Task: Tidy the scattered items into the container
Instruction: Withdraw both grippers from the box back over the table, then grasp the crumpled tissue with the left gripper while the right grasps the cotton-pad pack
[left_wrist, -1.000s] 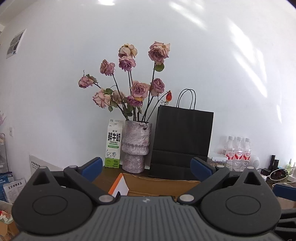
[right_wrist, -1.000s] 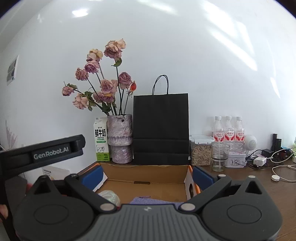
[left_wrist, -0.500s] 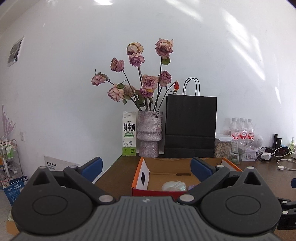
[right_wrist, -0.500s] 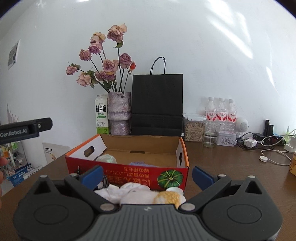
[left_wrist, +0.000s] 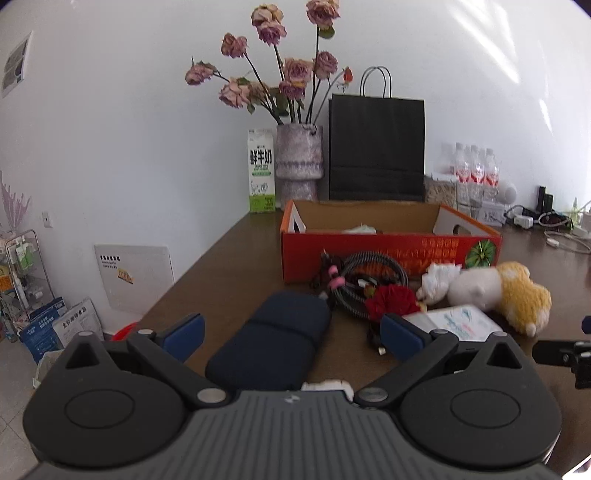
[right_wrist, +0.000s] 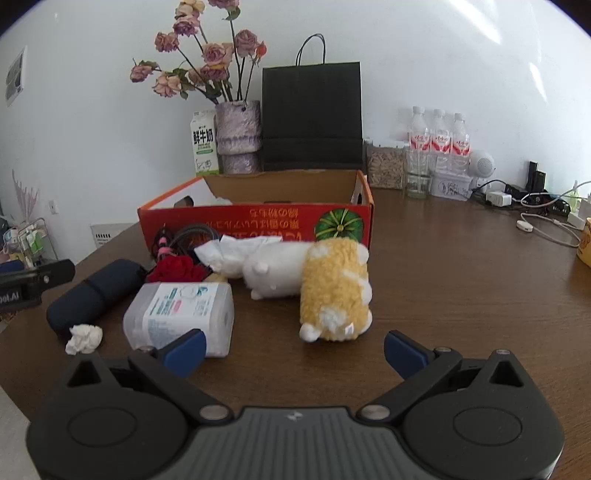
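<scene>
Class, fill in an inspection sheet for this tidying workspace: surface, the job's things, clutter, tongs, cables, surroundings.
Surface: brown wooden table, bare on the right.
Job's things: orange cardboard box, open; in front of it lie a plush toy, navy pouch, wet-wipes pack, red fabric flower, crumpled tissue.
Clutter: milk carton, vase of dried roses, black paper bag, water bottles.
Tongs: left tongs open over the pouch; right tongs open, empty.
Cables: coiled black cable by the box; white charger leads far right.
Surroundings: white wall.
</scene>
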